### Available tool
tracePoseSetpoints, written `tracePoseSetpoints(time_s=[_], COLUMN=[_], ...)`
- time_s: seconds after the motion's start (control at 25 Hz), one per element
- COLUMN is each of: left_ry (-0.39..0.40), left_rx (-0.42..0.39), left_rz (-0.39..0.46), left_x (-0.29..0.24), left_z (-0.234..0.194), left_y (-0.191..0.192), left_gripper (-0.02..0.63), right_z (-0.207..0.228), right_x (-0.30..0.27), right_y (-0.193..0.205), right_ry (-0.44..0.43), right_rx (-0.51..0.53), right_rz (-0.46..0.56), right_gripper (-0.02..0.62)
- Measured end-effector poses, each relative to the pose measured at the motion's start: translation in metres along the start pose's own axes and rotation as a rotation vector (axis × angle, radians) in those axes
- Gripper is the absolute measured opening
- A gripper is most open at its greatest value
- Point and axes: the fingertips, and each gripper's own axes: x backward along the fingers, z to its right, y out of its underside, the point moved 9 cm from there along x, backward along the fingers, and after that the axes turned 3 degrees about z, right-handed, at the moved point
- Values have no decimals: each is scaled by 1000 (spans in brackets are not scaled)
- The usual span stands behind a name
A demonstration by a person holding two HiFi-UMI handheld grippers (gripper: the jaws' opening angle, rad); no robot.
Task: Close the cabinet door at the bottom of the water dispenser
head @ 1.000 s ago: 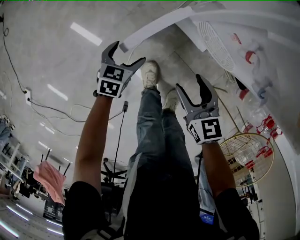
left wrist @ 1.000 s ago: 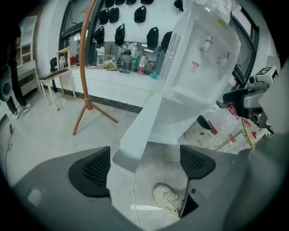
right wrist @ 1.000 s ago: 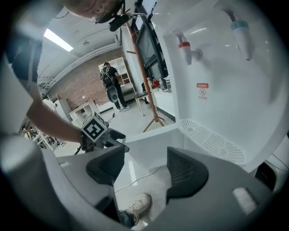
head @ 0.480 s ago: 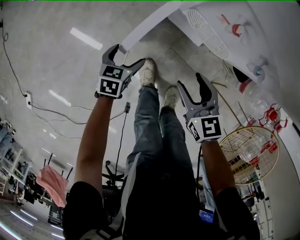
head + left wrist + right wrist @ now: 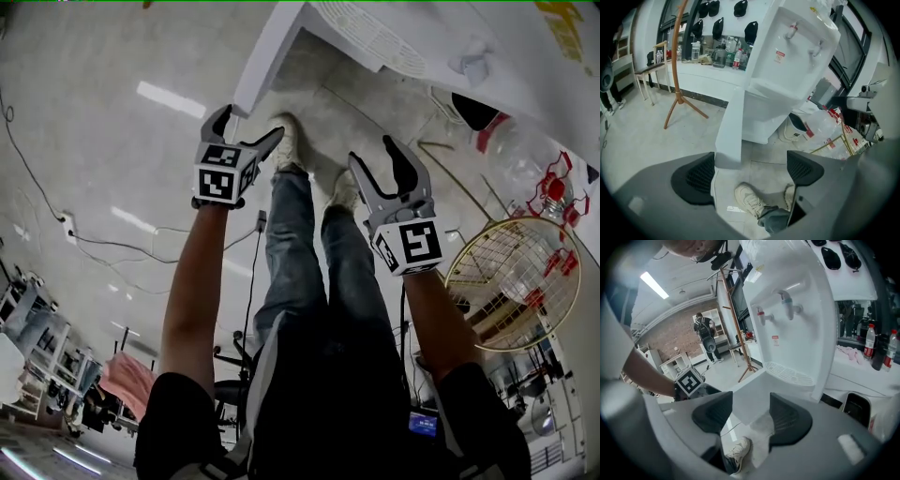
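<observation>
Well, the door (image 5: pixel 265 58) stands open, swung out from the foot of the white dispenser (image 5: pixel 394 37) toward the person, with its free edge just ahead of the left gripper (image 5: pixel 251 127). In the left gripper view that edge shows between the jaws, close by one pad (whether pad and door touch, I cannot tell). The jaws themselves are spread wide and clamp nothing. The right gripper (image 5: pixel 373 152) is held up beside the left one, apart from the door. Its jaws have just been closing but there is a clear gap between them and nothing in it; the right gripper view shows only the door's corner and the floor (image 5: pixel 112 187) beyond. The person's pale shoes (image 5: pixel 286 145) are planted on that floor, right under the door. To the right of the dispenser a round wire rack (image 5: pixel 506 281) leans among clear jugs (image 5: pixel 825 131). Off to the left a cable (image 5: pixel 103 220) trails over the floor, and a pink cloth (image 5: pixel 127 380) lies farther out. A wooden stand (image 5: pixel 677 70) rises behind the door.
</observation>
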Motion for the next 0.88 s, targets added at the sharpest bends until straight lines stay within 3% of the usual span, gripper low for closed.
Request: tracePoseSetpoints(time_s=[0.32,0.52,0.88], left_ry=[17,32,68], left_rx=[-7,-25,-133], left_rz=[-4,-23,-53], left_x=[-7,-16,-30], left_z=[38,64,100], left_y=[5,3,-14], left_gripper=[482,482,479], right_z=[19,50,80], right_x=[29,51,86], right_y=[15,21,31], right_ry=[15,81,164], right_rx=[-15,-49,-132], right_rz=[22,50,118], right_gripper=[241,236,222])
